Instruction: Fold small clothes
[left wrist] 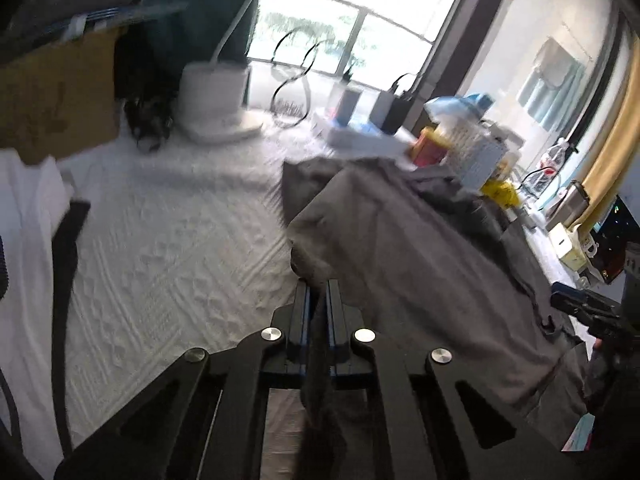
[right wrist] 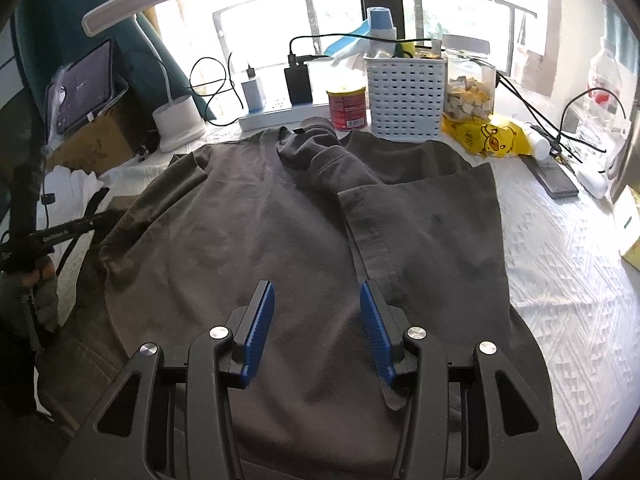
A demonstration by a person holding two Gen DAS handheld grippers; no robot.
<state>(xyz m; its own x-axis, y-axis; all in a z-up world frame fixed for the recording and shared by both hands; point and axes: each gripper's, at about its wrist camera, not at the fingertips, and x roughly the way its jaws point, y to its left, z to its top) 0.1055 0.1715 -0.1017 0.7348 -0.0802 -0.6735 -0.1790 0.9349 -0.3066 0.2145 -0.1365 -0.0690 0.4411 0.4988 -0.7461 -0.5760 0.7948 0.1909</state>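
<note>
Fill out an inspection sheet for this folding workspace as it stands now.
Surface: white textured cloth.
Job's things: grey T-shirt spread flat, one sleeve folded inward.
Clutter: white basket, red can, snack jar, yellow bag, lamp base.
Grippers: left claw shut on shirt fabric; right claw open above the shirt.
Cables: black charger leads.
Surroundings: bright window, cardboard box.

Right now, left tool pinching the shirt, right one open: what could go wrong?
1. The left tool grips only a thin edge of the shirt; it may slip out.
2. Lifting could drag the collar end into the red can and white basket touching it.
</note>
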